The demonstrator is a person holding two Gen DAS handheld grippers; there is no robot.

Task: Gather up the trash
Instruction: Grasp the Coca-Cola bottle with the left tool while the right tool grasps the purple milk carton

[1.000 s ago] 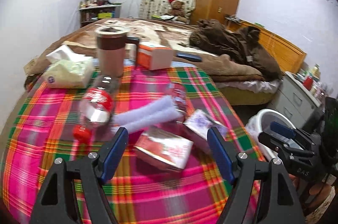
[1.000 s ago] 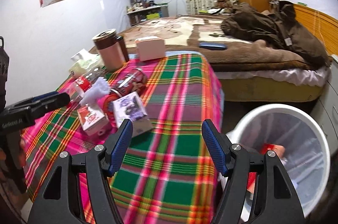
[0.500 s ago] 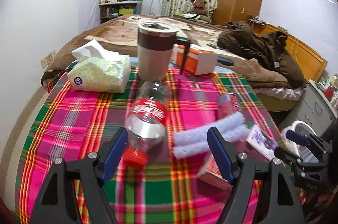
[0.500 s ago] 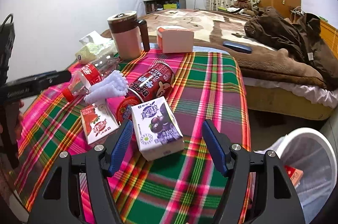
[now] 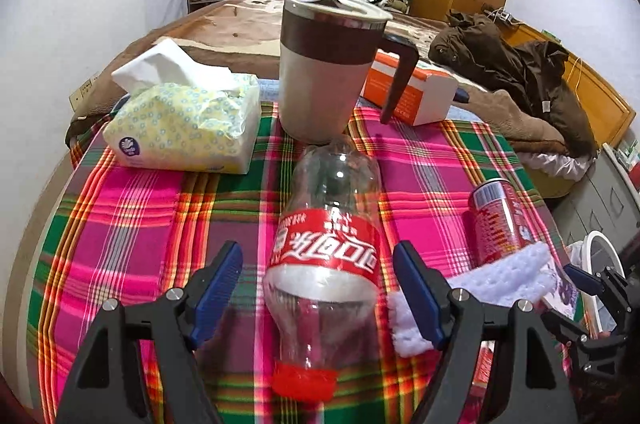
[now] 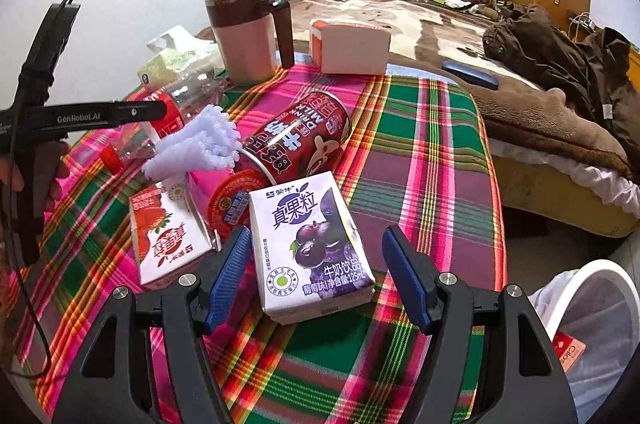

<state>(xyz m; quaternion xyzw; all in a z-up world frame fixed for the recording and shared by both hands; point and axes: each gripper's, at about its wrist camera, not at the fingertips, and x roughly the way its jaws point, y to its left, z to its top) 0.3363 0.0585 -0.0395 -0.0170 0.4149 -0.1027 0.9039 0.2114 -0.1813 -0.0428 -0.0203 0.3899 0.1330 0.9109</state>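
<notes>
An empty Coca-Cola bottle (image 5: 326,256) lies on the plaid tablecloth (image 5: 140,207), red cap towards me. My left gripper (image 5: 320,288) is open with its blue pads on either side of the bottle, not touching. My right gripper (image 6: 316,280) is open around a purple grape milk carton (image 6: 310,248), apart from it. A red strawberry carton (image 6: 166,236), a red drink can (image 6: 288,147) and a white foam piece (image 6: 200,143) lie beside it. The white trash bin (image 6: 592,308) stands at lower right, with a red item inside.
A lidded mug (image 5: 328,63), a tissue pack (image 5: 184,119) and an orange-white box (image 5: 412,91) stand at the table's far edge. A bed with a brown jacket (image 6: 568,55) lies behind. The left gripper's body (image 6: 60,115) shows at the left of the right wrist view.
My left gripper has moved left and forward from the cartons, and now straddles the bottle. My right gripper has swung from the bin to the table and closed in on the purple carton.
</notes>
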